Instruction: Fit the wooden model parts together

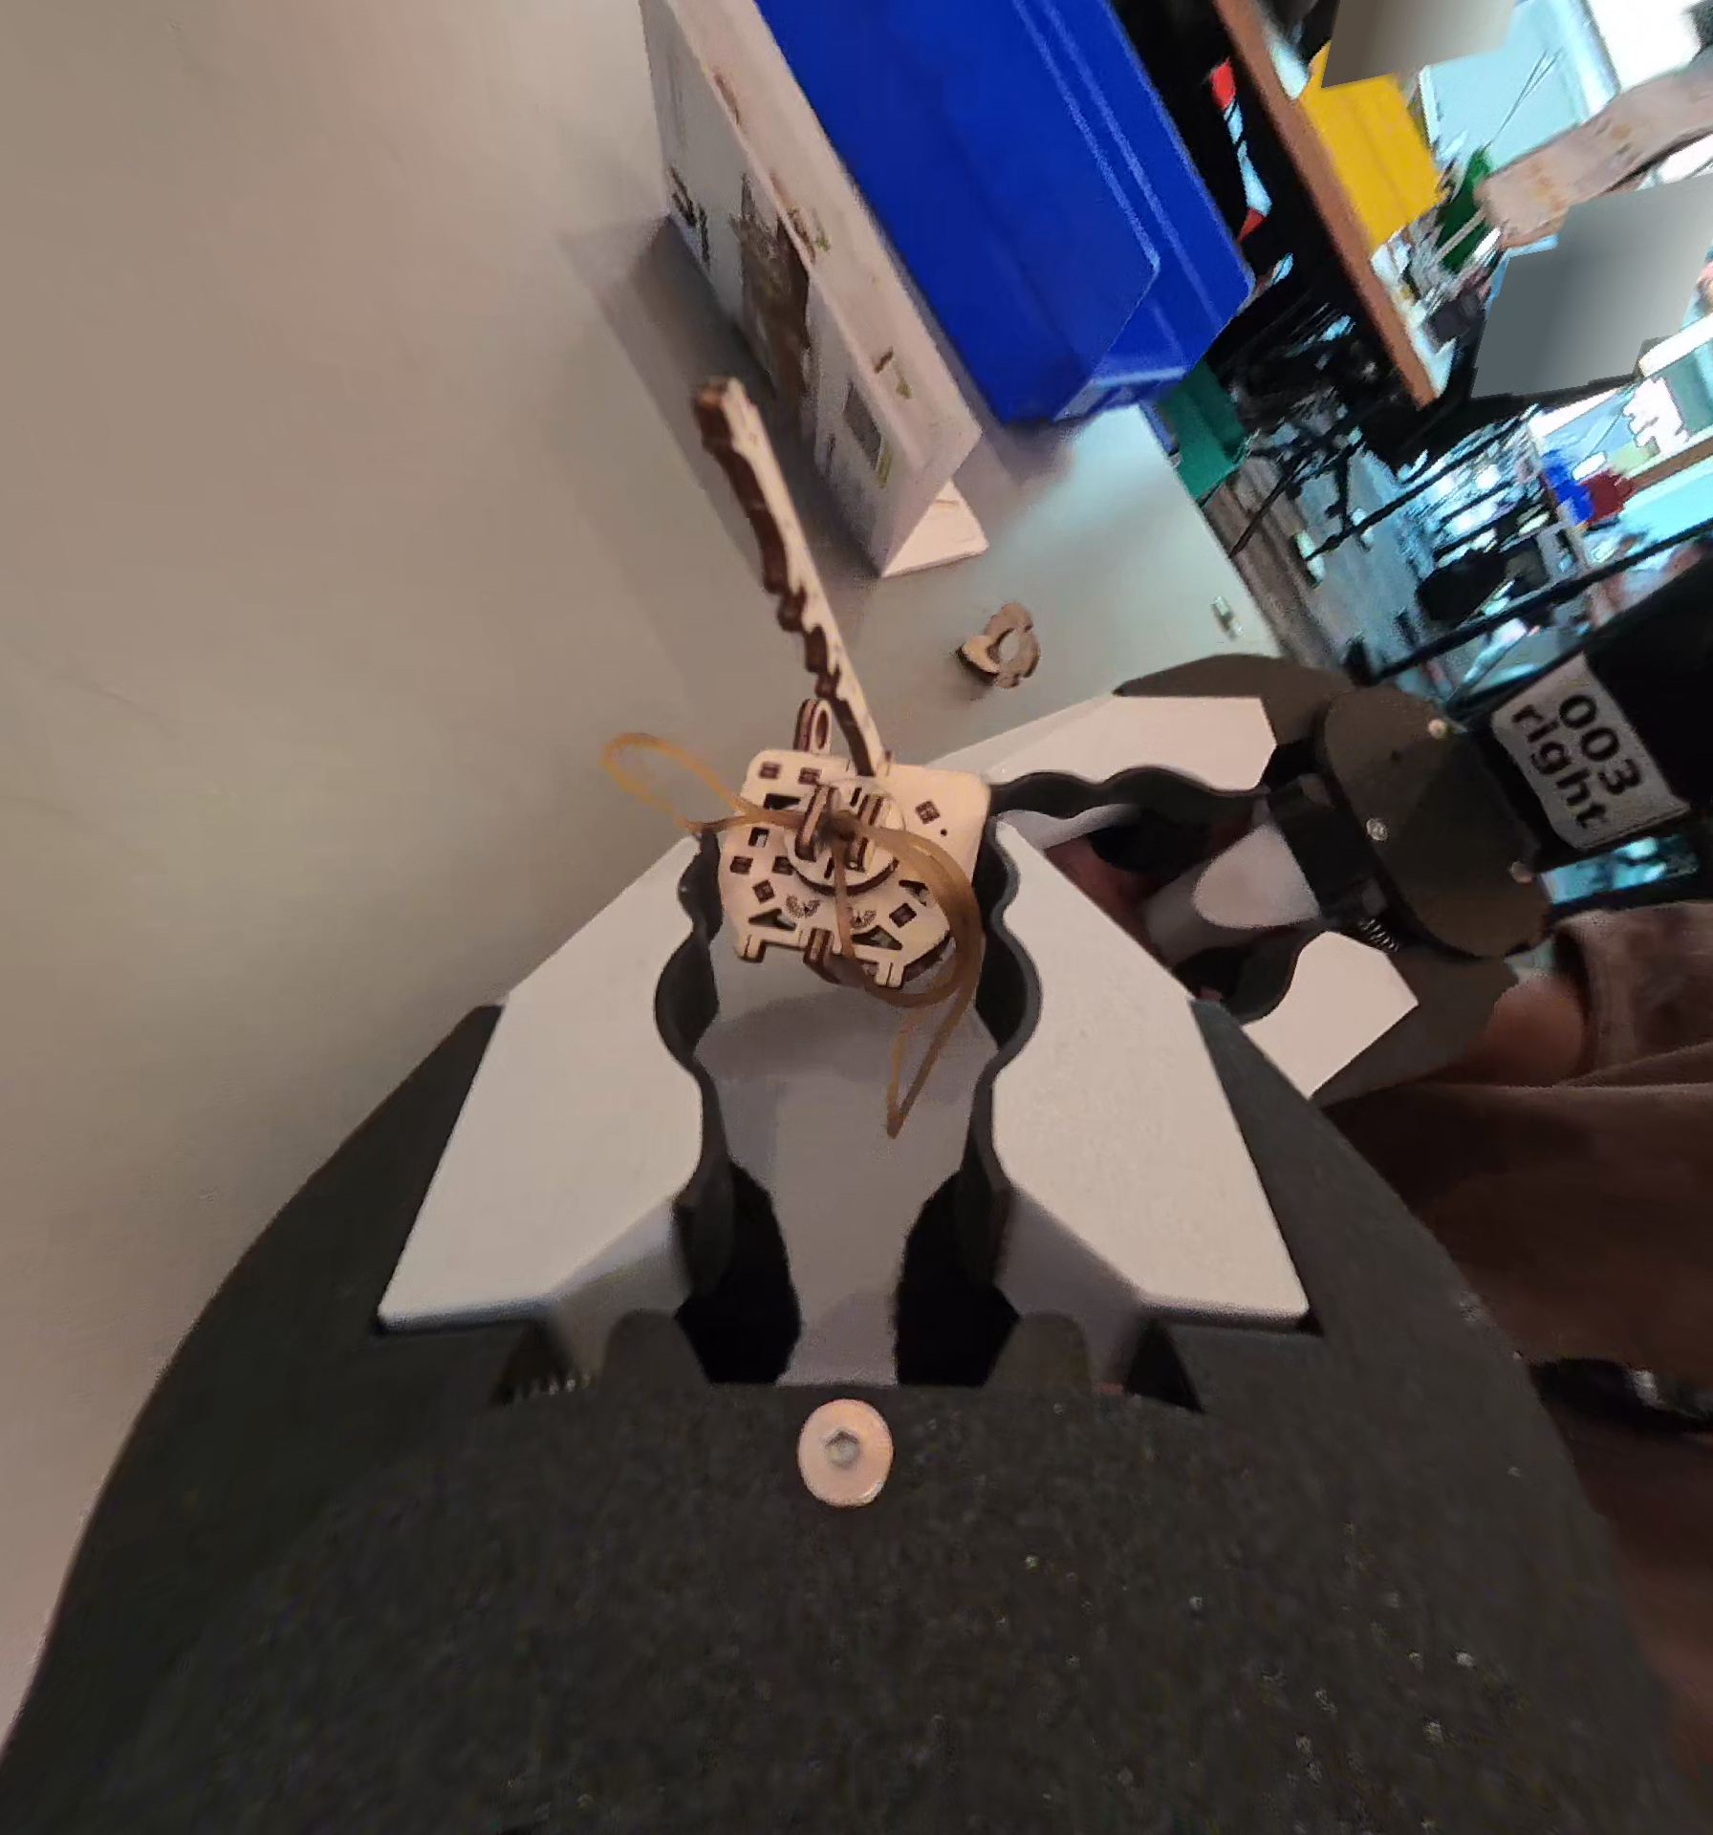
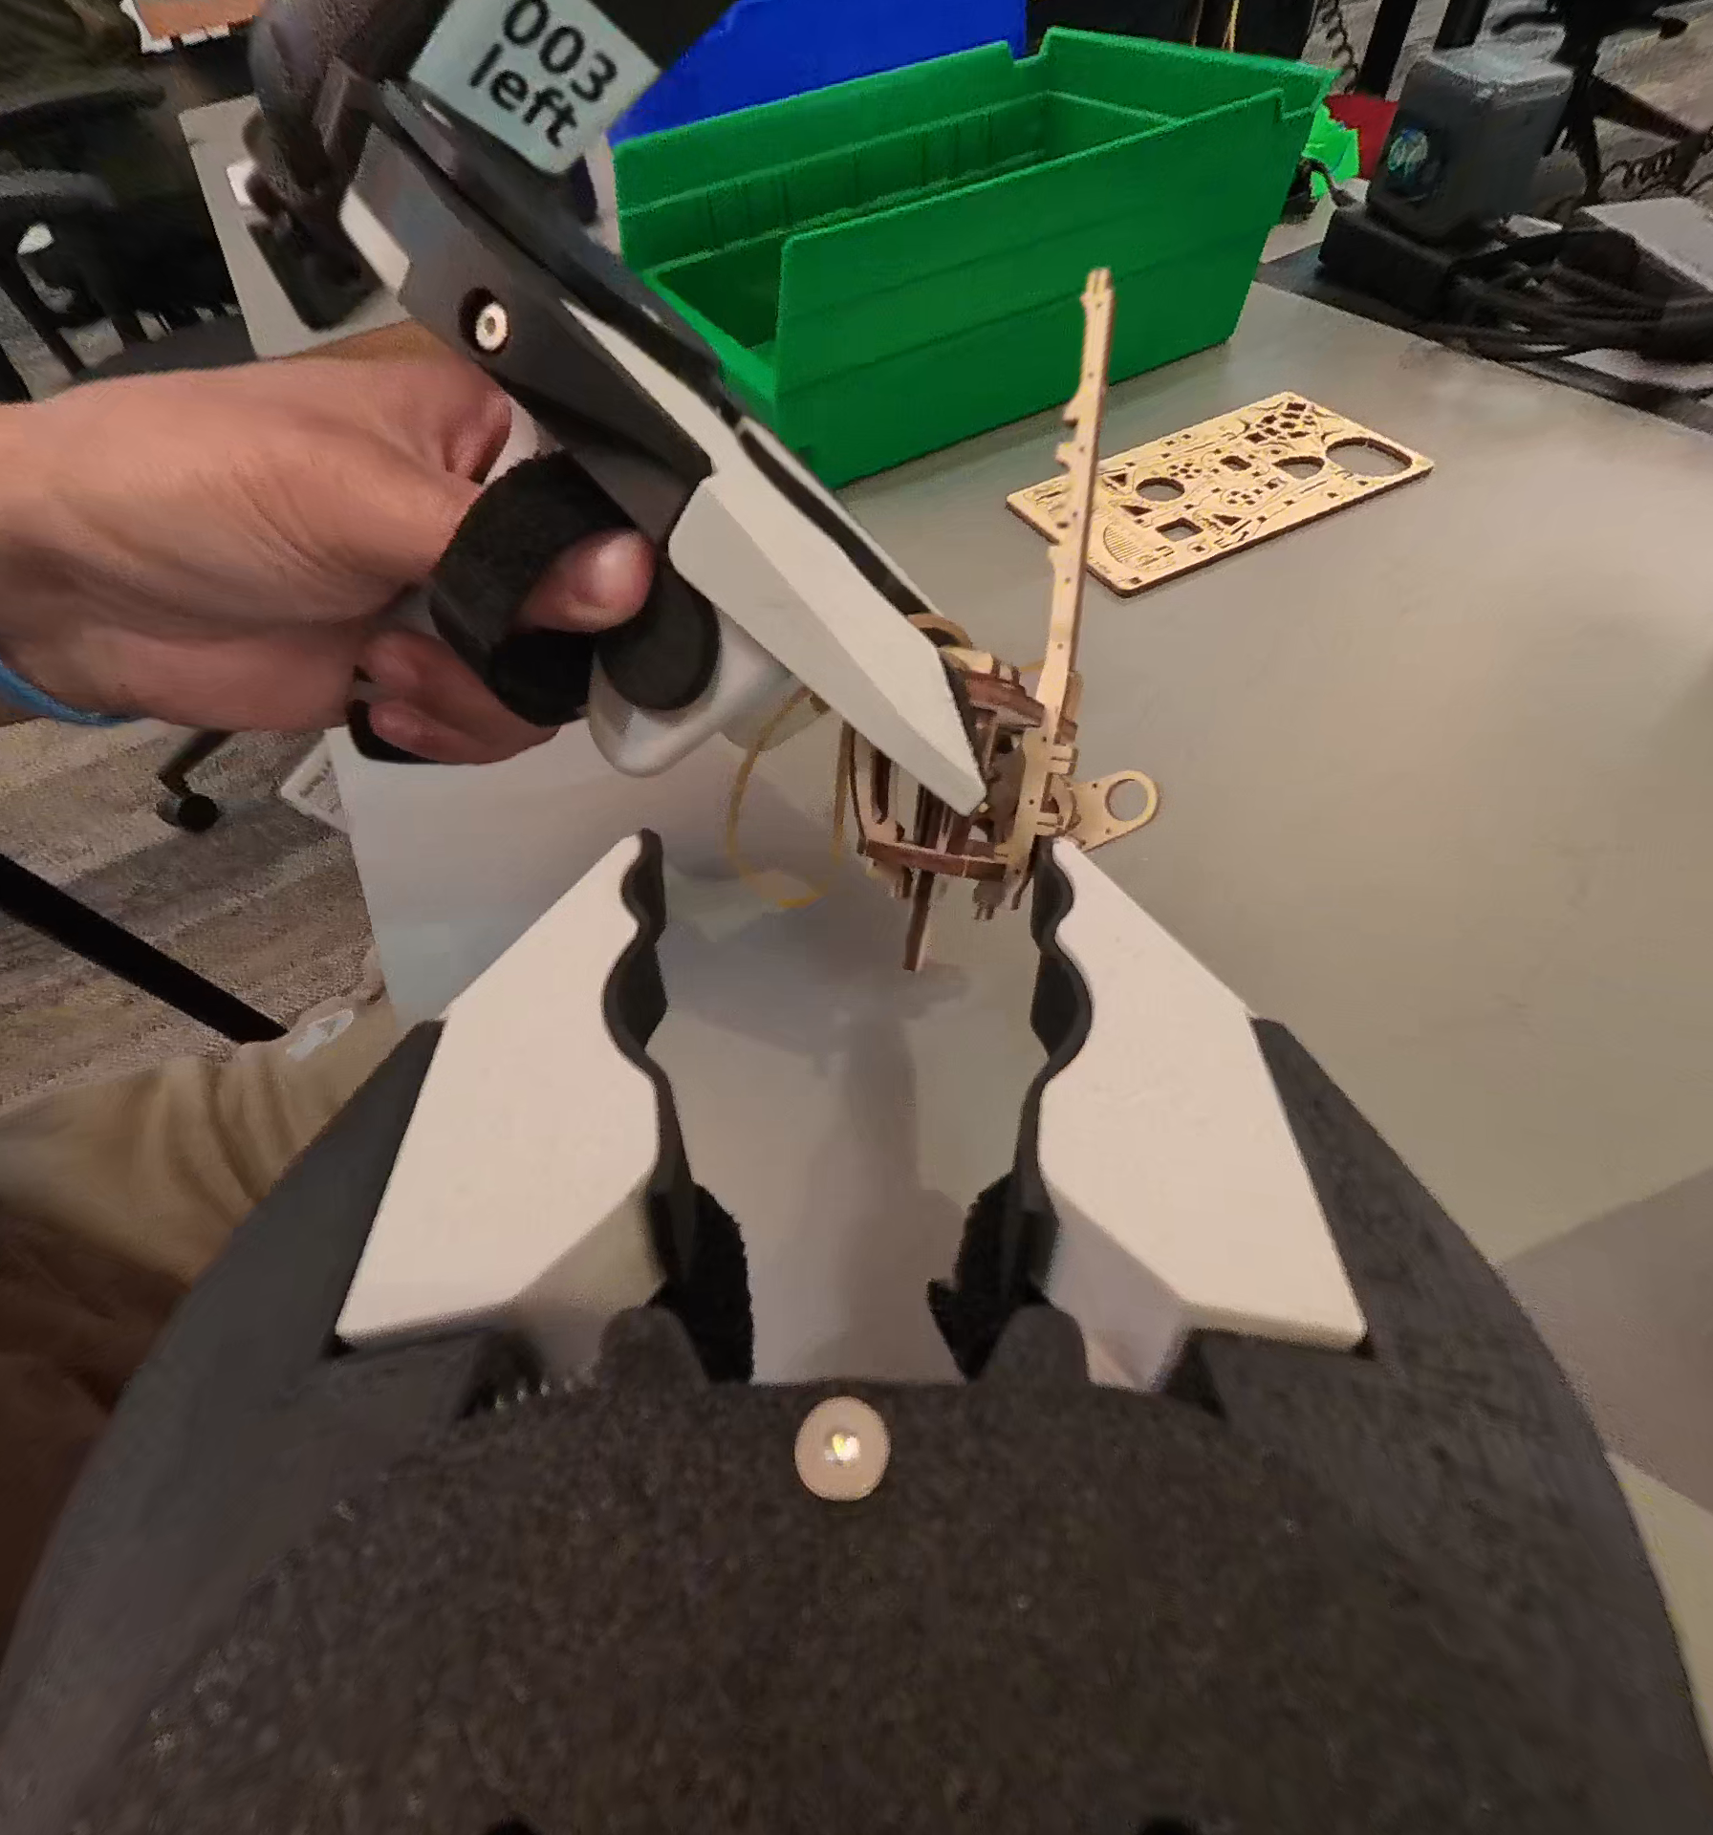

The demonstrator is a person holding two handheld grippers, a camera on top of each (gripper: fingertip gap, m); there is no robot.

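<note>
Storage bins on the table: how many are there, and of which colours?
2. A green bin stands behind the wooden assembly, beyond the punched-out sheet. A blue bin lies beside the white box. Others may be hidden.

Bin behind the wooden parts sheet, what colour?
Green bin; right wrist view shows it best.

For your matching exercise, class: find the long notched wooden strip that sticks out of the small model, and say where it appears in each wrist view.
Left wrist view: the long notched wooden strip slants up-left from the wooden model, above centre.
Right wrist view: the strip stands nearly upright, right of centre, before the green bin.
Shared landmark: the model itself, clamped at the left gripper tips, with a loose rubber band.
</note>
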